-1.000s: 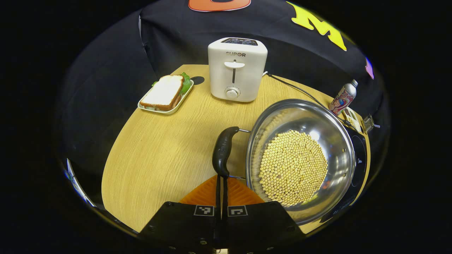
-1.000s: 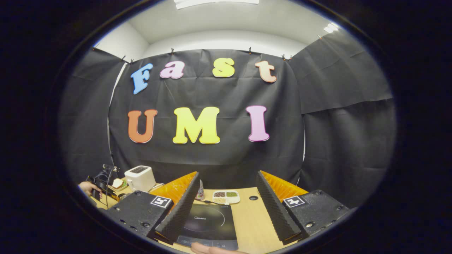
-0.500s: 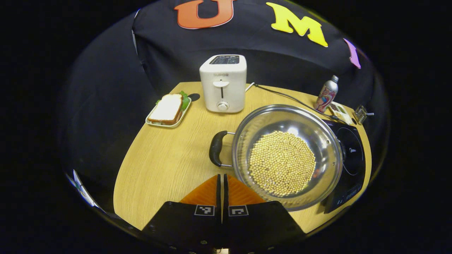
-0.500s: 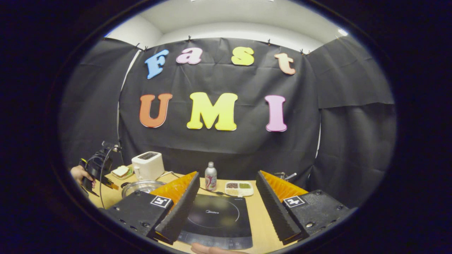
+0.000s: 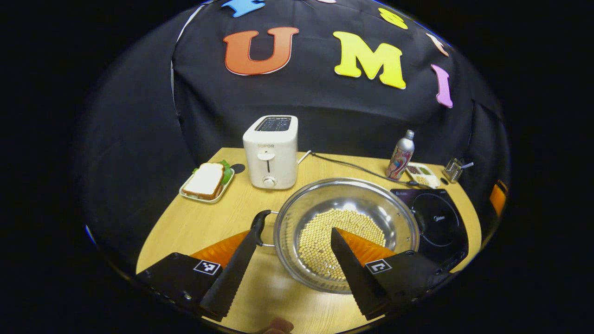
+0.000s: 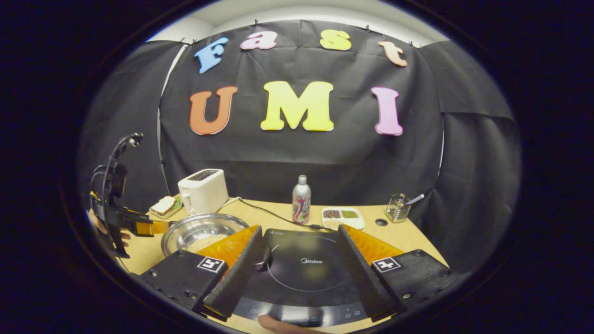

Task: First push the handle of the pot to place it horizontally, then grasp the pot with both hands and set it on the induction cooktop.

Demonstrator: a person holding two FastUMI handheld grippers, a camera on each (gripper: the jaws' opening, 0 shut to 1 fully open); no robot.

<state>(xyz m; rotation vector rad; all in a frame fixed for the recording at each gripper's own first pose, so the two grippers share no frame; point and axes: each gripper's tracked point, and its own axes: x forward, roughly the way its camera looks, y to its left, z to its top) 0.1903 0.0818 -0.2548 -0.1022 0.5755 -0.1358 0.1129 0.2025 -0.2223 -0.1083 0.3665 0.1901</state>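
We hold the left gripper [image 5: 292,253] spread wide before the pot [image 5: 345,232], its left handle [image 5: 258,226] near 1 finger, seemingly laid flat. The right gripper [image 6: 299,253] gapes over the induction cooktop [image 6: 306,273], ready to take the far handle.

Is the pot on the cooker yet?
Not yet. The pot sits on the table beside the cooker. Its handle looks flat already. Both tongs, left and right, are open and holding nothing. Grabbing and lifting come next.
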